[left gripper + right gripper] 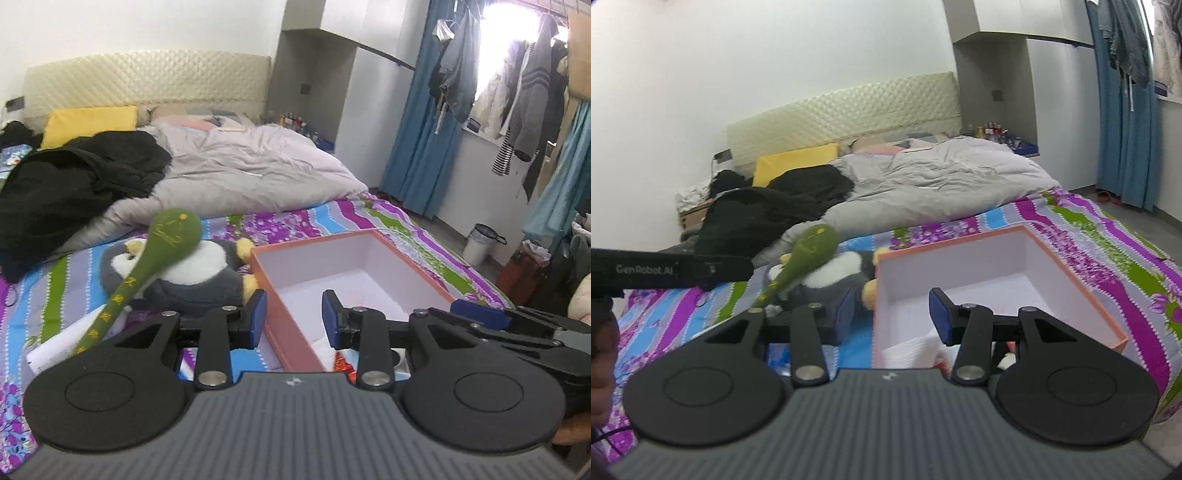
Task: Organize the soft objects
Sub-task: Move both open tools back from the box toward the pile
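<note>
On the striped bedspread, grey-white plush penguin, yellow feet

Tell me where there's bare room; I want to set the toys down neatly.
Free: the far white floor of the orange box, and the striped bedsheet between box and grey duvet. Crowded: left of the box, where the green plush lies across the penguin plush; the box's near end holds wrappers.

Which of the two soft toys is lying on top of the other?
The green snake; it lies draped across the grey penguin, which rests on the bed.
</note>
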